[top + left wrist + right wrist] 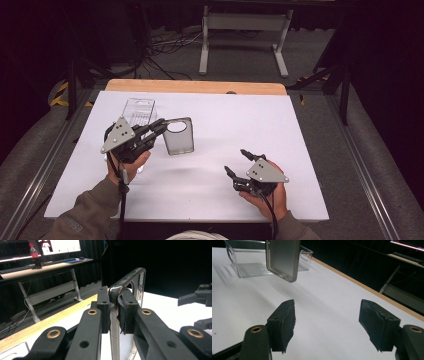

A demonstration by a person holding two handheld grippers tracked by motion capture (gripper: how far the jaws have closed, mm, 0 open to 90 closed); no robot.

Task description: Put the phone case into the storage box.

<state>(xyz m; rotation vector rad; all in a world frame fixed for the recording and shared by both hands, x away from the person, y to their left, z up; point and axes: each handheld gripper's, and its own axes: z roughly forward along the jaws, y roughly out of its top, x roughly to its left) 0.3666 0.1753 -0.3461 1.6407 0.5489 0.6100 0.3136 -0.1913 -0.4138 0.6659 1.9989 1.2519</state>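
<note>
Two grippers are at work over the white table [210, 200], and only one is loaded: the left gripper [159, 125] has its jaws clenched on the top edge of a smoky translucent phone case [178, 136], right by the camera cut-out, and holds it upright above the table's left half, its lower end seemingly just off the surface. The left gripper view shows the pads [127, 312] pinching the thin rim of the case [136, 282] from both sides. The right gripper [239, 164] hovers lower and nearer on the right, jaws spread wide and empty, well apart from the case. Judging by this, the step in hand is carrying the case, likely toward the clear plastic bin [139, 111] that sits just behind it on the far left. The next move would call for swinging the case over the bin's near wall and lowering before letting go. Nothing lies between case and bin; the slim rim grip could let it twist.
</note>
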